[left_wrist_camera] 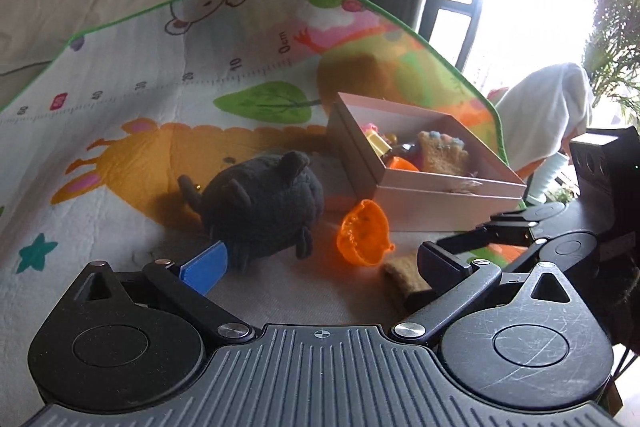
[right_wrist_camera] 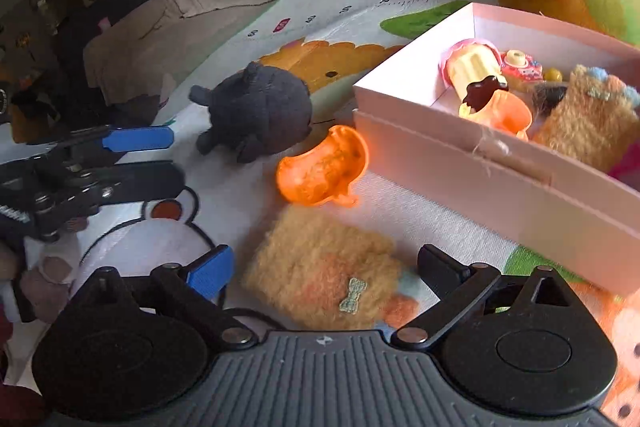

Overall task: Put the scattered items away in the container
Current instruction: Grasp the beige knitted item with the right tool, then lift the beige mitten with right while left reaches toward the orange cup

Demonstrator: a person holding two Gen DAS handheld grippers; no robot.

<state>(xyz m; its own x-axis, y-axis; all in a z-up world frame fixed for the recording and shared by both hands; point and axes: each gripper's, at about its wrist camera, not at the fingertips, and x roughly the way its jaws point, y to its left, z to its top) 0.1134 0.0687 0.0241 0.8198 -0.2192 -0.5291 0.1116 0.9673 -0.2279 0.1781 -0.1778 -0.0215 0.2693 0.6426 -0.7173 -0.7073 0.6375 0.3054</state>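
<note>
The right gripper (right_wrist_camera: 326,277), jaws wide and holding nothing, straddles a fuzzy tan pouch (right_wrist_camera: 320,279) on the printed play mat (right_wrist_camera: 248,195), beside the shallow pink cardboard box (right_wrist_camera: 480,167). The left gripper (left_wrist_camera: 320,263) is spread wide and empty too, with bare mat between its fingers. Ruler marks on the mat read "0cm", "10"; the further numbers are probably blurred tens.

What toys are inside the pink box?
Inside the pink box you can see a cream-and-brown toy, an orange plastic piece, a fuzzy tan mitten and a small pink toy. Whatever lies underneath them is covered.
</note>
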